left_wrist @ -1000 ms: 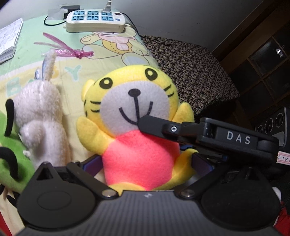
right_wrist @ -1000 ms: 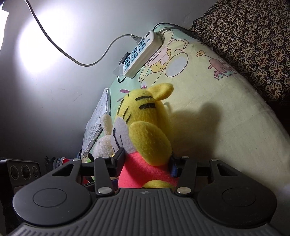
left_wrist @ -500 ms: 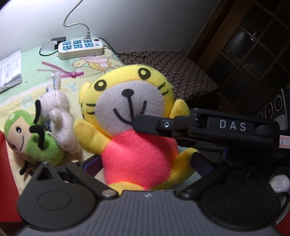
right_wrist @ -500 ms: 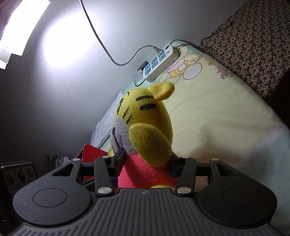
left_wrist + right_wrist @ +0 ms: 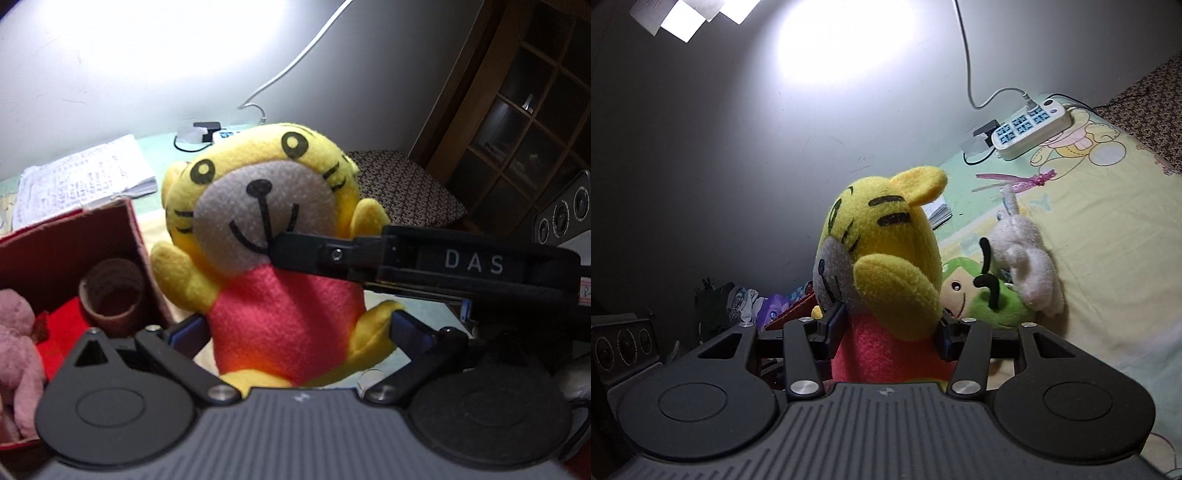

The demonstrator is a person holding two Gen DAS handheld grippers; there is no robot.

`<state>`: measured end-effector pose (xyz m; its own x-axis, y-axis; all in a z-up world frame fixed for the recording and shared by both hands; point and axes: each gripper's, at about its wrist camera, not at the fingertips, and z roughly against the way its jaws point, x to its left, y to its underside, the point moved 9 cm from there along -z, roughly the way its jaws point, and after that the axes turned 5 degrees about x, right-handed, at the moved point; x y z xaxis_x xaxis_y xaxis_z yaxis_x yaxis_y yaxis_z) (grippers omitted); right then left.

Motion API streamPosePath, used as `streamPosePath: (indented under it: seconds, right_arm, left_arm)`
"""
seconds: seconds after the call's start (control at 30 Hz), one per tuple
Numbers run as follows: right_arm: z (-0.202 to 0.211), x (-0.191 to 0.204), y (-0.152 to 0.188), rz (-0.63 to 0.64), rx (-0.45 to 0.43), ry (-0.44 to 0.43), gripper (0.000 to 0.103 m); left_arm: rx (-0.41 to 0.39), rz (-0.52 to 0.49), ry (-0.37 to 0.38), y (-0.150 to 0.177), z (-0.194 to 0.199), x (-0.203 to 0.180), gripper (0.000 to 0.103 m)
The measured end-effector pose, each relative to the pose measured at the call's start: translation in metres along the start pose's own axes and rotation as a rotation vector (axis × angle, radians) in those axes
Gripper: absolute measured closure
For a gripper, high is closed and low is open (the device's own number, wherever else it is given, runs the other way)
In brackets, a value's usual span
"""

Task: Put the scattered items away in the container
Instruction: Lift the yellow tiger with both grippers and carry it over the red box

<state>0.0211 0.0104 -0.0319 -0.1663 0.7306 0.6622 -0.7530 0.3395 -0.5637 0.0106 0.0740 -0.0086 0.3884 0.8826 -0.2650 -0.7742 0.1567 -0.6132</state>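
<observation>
While both the left gripper point(image 5: 291, 332) and right gripper point(image 5: 890, 325) clamp the yellow tiger plush point(image 5: 273, 236) by its red belly, it hangs upright beside the red cardboard box point(image 5: 74, 236).

A bedroom in a home. A bed point(image 5: 1108, 229) is covered by a pale yellow and green sheet printed with cartoon bears, set against a plain white wall point(image 5: 738, 147). Soft toys lie on the sheet: a green plush point(image 5: 990, 299) and a white plush point(image 5: 1027, 254). A white power strip point(image 5: 1030, 127) rests on the bed near the wall, its cable running up. A dark patterned pillow point(image 5: 402, 192) sits at the bed's edge beside a dark wooden cabinet with glass panes point(image 5: 517, 122). A red cardboard box point(image 5: 74, 243) holds a pink plush point(image 5: 14, 354).
</observation>
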Motion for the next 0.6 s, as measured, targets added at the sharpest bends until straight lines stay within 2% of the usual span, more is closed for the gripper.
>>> streamPosePath:
  seconds: [0.1,0.2,0.3,0.37,0.6]
  right_arm:
    - [-0.019,0.020,0.000,0.034,0.002,0.055,0.052]
    - [-0.032,0.035,-0.002,0.077,-0.031,0.119,0.052]
    - [-0.040,0.044,-0.005,0.077,-0.046,0.129,0.054]
    - [-0.045,0.051,-0.006,0.077,-0.053,0.137,0.056]
    - [-0.062,0.068,-0.007,0.104,-0.081,0.185,0.061]
  left_arm:
    - [-0.042,-0.014,-0.031,-0.003,0.021,0.022,0.002]
    - [-0.086,-0.050,-0.061,-0.004,0.037,0.038,0.002]
    - [-0.062,-0.043,-0.074,0.001,0.041,0.053,0.002]
    - [-0.047,-0.044,-0.109,0.004,0.037,0.064,0.002]
    - [-0.053,-0.023,-0.052,0.001,0.037,0.086,0.002]
